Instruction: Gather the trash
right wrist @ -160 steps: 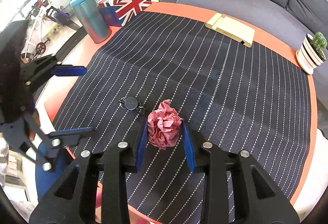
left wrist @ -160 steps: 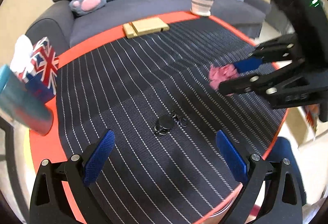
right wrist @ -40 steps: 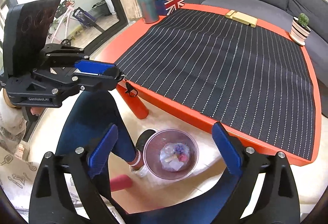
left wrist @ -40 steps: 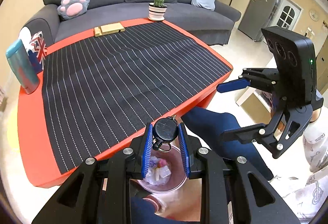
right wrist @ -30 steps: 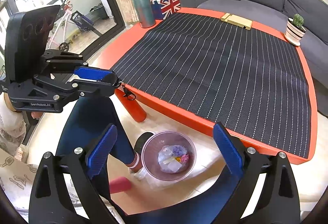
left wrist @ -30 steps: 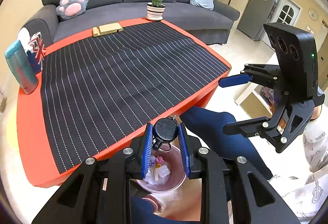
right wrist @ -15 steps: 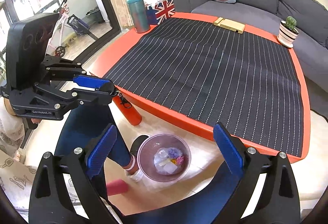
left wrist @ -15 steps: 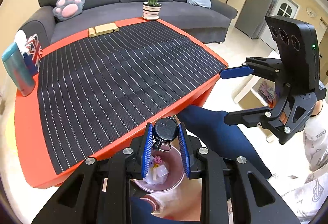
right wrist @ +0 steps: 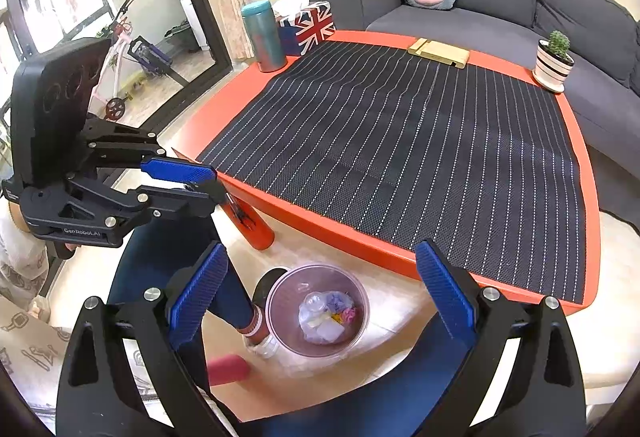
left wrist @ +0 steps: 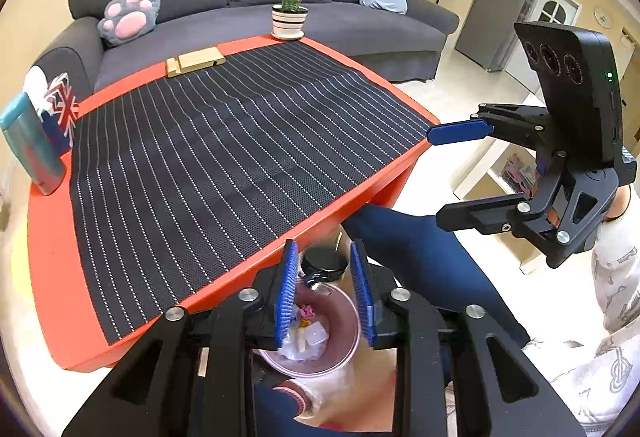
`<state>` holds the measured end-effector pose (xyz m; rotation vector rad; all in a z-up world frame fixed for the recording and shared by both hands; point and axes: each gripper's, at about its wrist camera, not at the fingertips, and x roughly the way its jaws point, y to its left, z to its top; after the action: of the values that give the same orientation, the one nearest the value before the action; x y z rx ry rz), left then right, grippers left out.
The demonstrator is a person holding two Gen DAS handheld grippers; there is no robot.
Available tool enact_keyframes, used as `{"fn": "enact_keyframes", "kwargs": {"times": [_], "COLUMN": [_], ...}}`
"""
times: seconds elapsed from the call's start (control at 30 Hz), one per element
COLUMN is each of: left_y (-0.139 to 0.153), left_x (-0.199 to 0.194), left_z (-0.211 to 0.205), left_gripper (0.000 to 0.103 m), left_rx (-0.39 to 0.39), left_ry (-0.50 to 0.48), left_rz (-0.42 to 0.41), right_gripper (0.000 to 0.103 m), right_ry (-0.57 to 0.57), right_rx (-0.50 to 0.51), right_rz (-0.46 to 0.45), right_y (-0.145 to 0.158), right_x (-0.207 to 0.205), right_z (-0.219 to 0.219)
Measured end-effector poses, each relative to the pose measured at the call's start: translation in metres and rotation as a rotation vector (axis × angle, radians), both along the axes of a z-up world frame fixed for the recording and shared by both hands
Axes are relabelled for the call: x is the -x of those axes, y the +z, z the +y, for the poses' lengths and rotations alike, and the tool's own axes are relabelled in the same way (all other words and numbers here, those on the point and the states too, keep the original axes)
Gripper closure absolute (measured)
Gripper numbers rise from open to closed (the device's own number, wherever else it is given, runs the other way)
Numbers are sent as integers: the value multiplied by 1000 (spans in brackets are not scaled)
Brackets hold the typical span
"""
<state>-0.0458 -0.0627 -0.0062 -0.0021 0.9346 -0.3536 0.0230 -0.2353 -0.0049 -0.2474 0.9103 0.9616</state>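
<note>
left gripper (left wrist: 325, 291): jaws opening right now. Half a second ago the pads were clamped on the round black gadget; now there is a gap on both sides of it.
black gadget (left wrist: 323, 260): between the blue pads near their tips, no pad visibly pressing on it. It looks slightly blurred and sits lower than before, so my read is that it is dropping free.
bin (right wrist: 280, 293): clear plastic, on the floor beside the person's foot, directly under the left gripper in the left wrist view. Already holds crumpled wrappers, clear plastic bits and a pink scrap.
right gripper (right wrist: 320, 291): jaws wide apart, nothing in them; parked above the bin, same as a second ago.
table (left wrist: 52, 237): orange top with a striped black mat (left wrist: 240, 141). No loose trash on it now; five seconds back the gadget and a pink paper ball lay there.
left on the table: teal flask (right wrist: 264, 35), flag-print tissue box (right wrist: 310, 23), wooden stand (right wrist: 438, 53), cactus pot (right wrist: 554, 63). None read as trash.
task meaning: this release looks like the last piece going in; collection is close to done once it lands.
risk: gadget is near the bin's far rim in the left view, so it could clip the edge.
</note>
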Motion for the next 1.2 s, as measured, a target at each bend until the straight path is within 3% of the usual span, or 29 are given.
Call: {"fn": "enact_keyframes", "kwargs": {"times": [0.03, 0.13, 0.17, 0.33, 0.8, 0.97, 1.2], "left_y": [-1, -1, 0, 0, -3, 0, 7], "left_x": [0, 0, 1, 0, -2, -7, -22], "left_z": [1, 6, 7, 14, 21, 28, 39], "left_gripper": [45, 18, 15, 9, 8, 8, 8], "left_rx": [2, 15, 16, 20, 26, 61, 36], "left_ry": [8, 37, 48, 85, 124, 153, 216], "left_rz": [-1, -9, -16, -15, -7, -31, -66], "right_gripper": [9, 9, 9, 9, 7, 6, 6], "right_ry": [-1, -3, -4, -4, -25, -61, -114], "right_rx": [-1, 0, 0, 1, -1, 1, -14], "right_rz": [1, 3, 4, 9, 15, 5, -28], "right_y": [0, -1, -1, -2, -2, 1, 10], "right_x": [0, 0, 0, 0, -1, -8, -27], "right_z": [0, 0, 0, 1, 2, 4, 11]}}
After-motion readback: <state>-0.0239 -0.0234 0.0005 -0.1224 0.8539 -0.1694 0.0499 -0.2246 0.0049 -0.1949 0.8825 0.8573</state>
